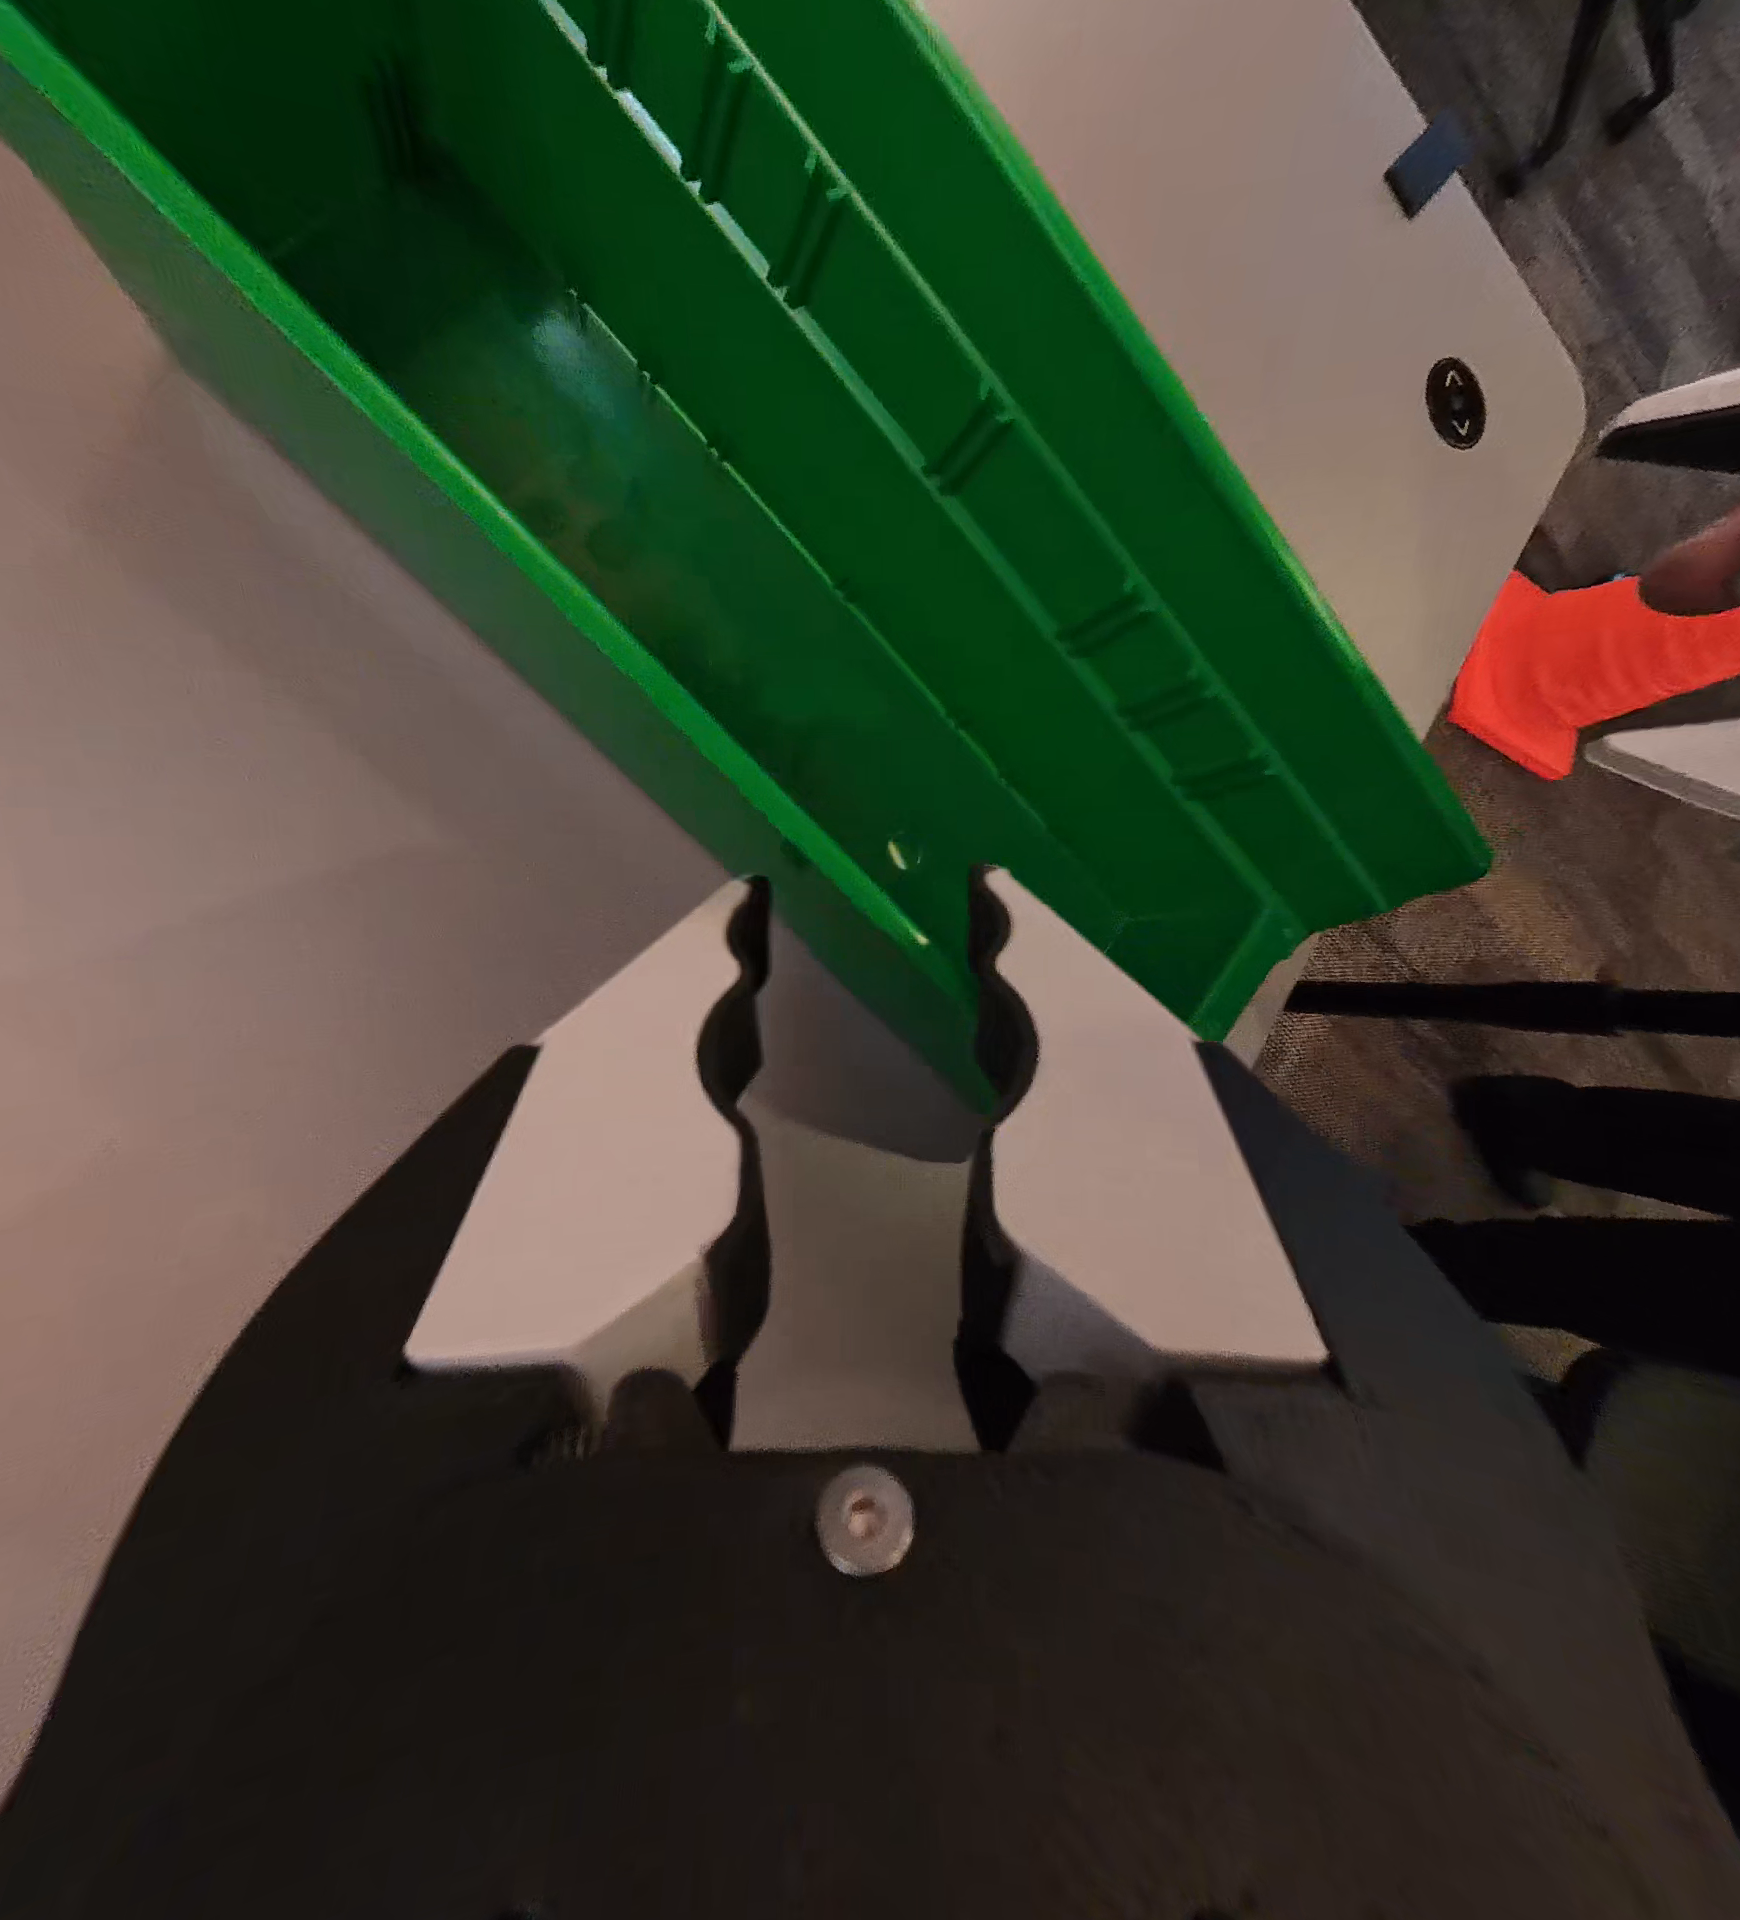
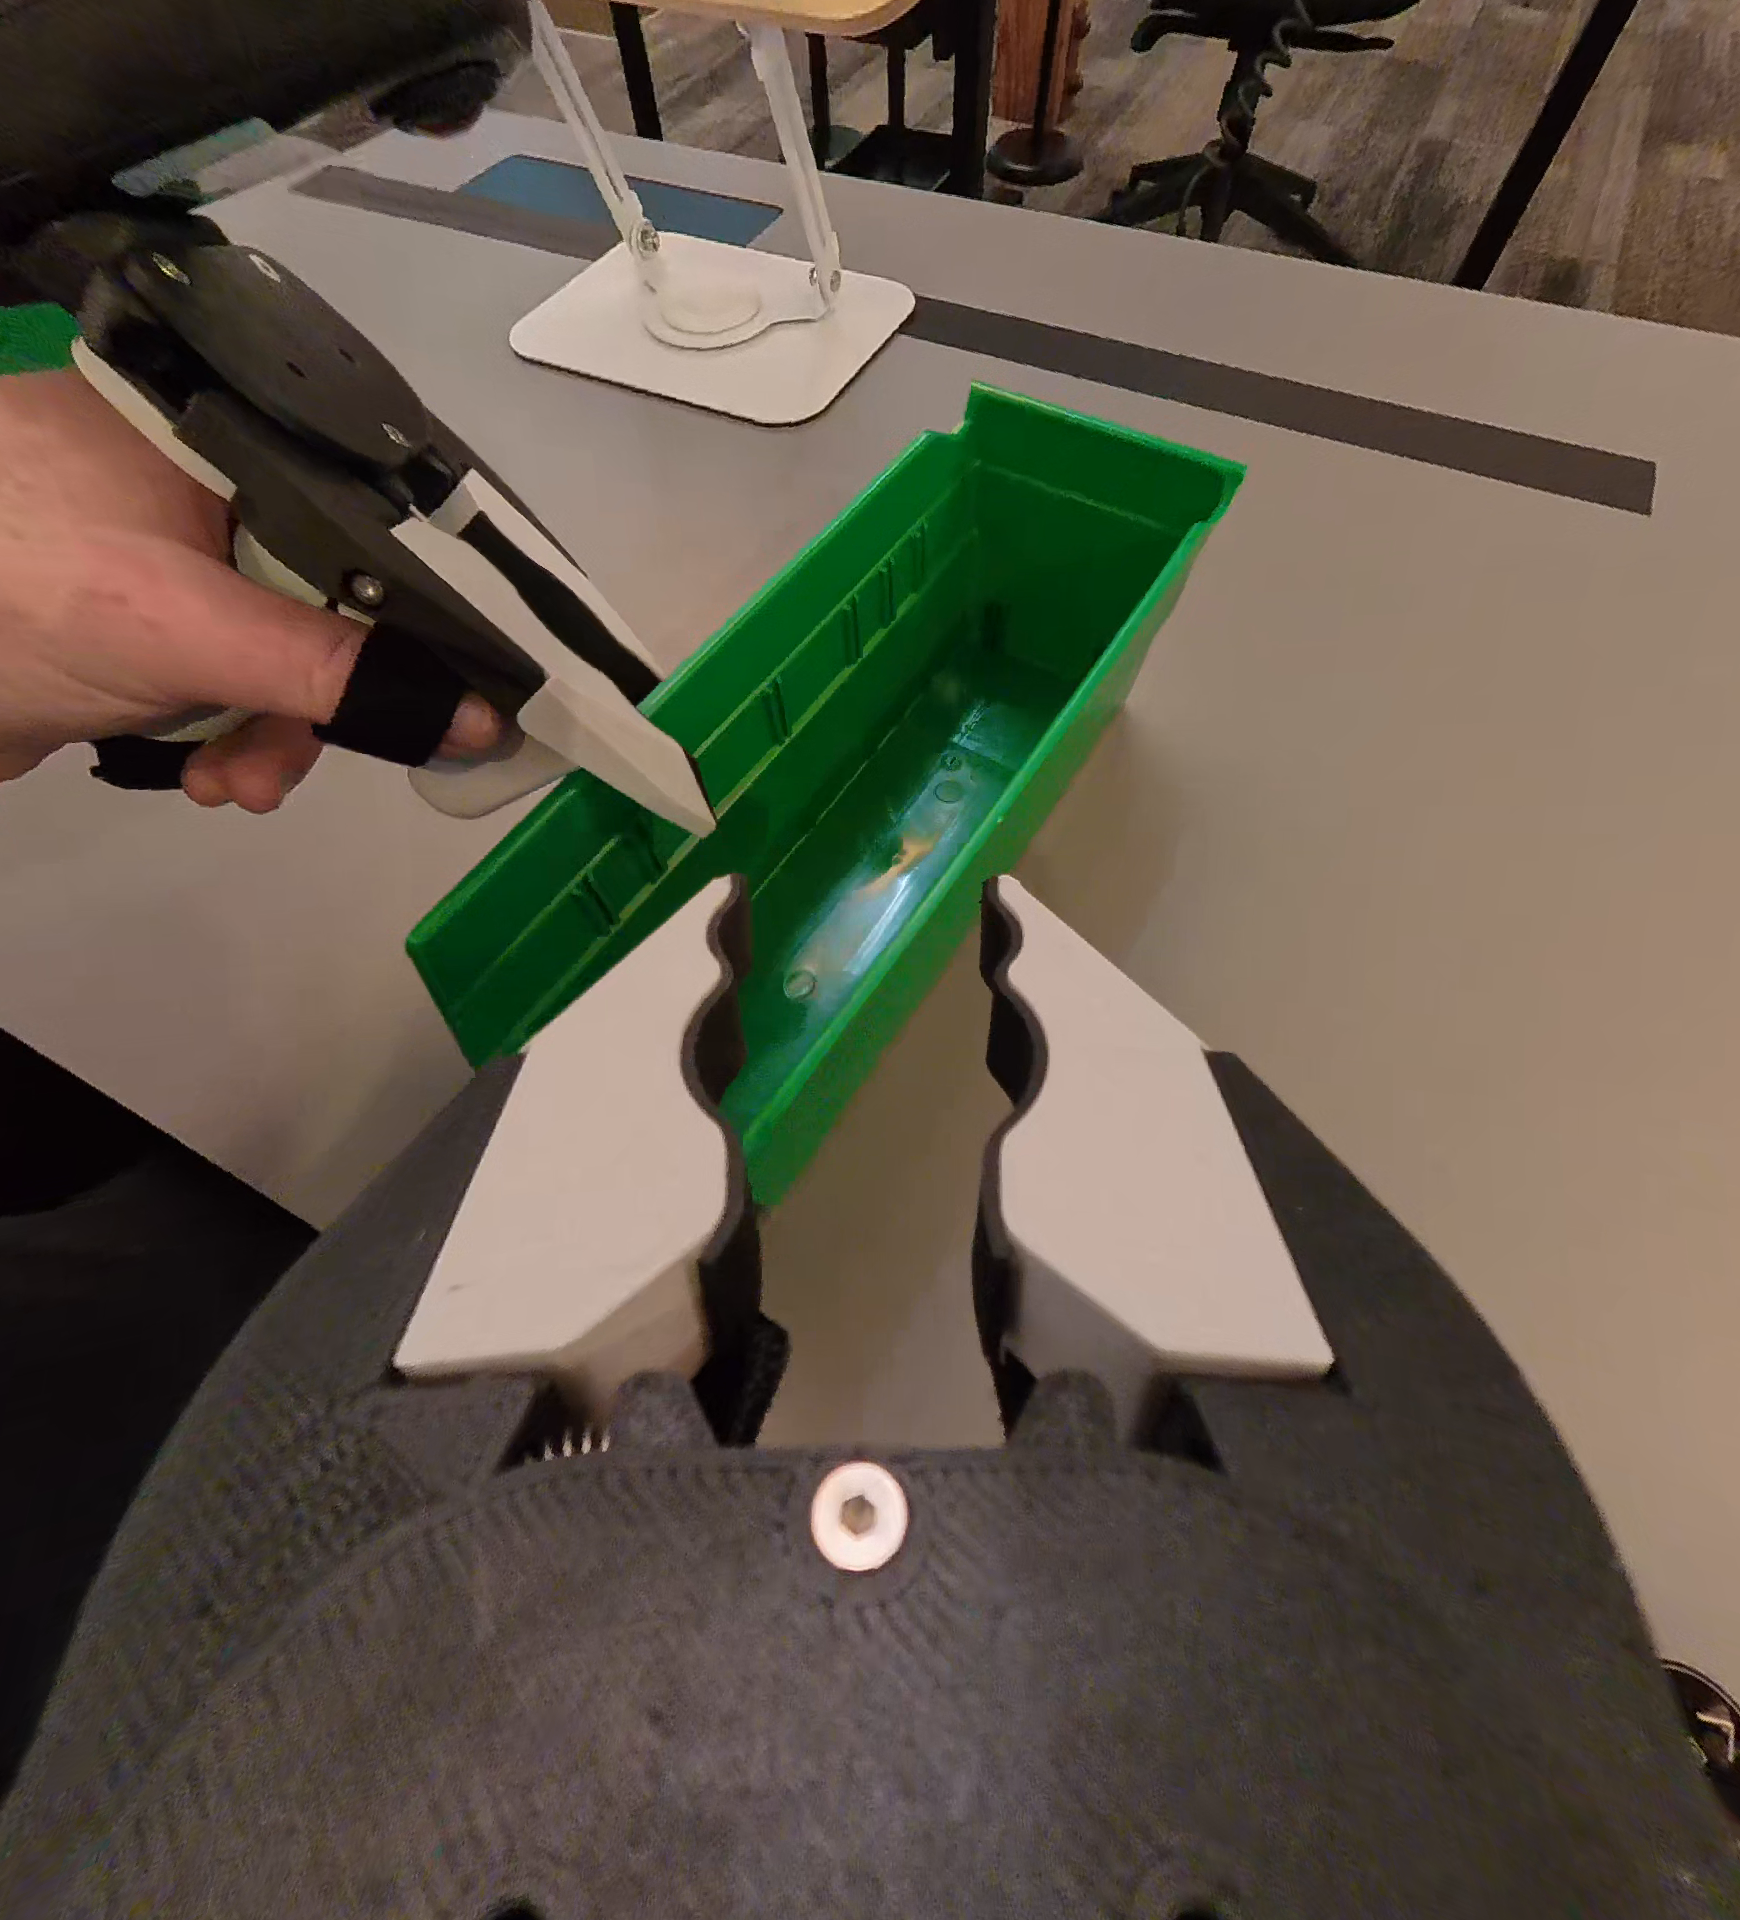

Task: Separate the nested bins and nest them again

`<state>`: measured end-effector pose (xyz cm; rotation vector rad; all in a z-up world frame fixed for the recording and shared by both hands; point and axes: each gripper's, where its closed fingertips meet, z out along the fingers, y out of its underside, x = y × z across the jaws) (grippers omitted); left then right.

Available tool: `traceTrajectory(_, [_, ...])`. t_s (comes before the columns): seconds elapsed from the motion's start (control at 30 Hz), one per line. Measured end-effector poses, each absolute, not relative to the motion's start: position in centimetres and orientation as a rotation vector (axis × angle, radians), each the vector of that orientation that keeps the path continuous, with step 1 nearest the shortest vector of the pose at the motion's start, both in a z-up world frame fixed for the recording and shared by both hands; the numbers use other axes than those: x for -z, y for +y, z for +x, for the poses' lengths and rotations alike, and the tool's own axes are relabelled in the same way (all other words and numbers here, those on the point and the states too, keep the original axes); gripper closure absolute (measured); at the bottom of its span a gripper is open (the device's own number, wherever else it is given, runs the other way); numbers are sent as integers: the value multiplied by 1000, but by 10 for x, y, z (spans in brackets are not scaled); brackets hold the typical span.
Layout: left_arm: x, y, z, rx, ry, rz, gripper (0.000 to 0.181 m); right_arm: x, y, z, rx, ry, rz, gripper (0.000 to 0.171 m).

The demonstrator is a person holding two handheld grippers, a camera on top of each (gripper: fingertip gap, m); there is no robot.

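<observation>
Two long green bins lie together at an angle on the grey table (image 2: pixel 1417 987). One bin (image 2: pixel 897 831) shows its shiny floor. The ribbed wall of the other bin (image 2: pixel 585 883) sticks out past it on the left. My right gripper (image 2: pixel 861 894) is partly open, and the near end of the first bin's right wall lies between its jaws against the left finger. My left gripper (image 1: pixel 871 883), held by a hand, is also partly open and straddles a green wall edge. In the right wrist view the left gripper (image 2: pixel 689 805) tips into the bins' left side.
A white stand base (image 2: pixel 710 332) sits on the table behind the bins, with a dark strip (image 2: pixel 1313 416) beside it. The table's edge with a round control button (image 1: pixel 1455 400) is close on the right in the left wrist view. Chairs stand on the floor beyond.
</observation>
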<state>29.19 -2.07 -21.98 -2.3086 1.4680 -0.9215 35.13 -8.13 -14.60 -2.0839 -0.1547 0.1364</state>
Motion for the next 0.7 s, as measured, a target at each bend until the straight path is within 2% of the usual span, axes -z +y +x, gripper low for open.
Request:
traceTrajectory(0.27, [220,0,273,801,1558,-2285,173,149,-81,353,-138,-149,-2086,131])
traceTrajectory(0.5, [212,16,233,783,1543,-2258,177,153,-78,345,-152,-170,-2096,131])
traceTrajectory(0.7, [199,44,151,689,1464,-2299,178,157,-73,328,-178,-221,-2103,131])
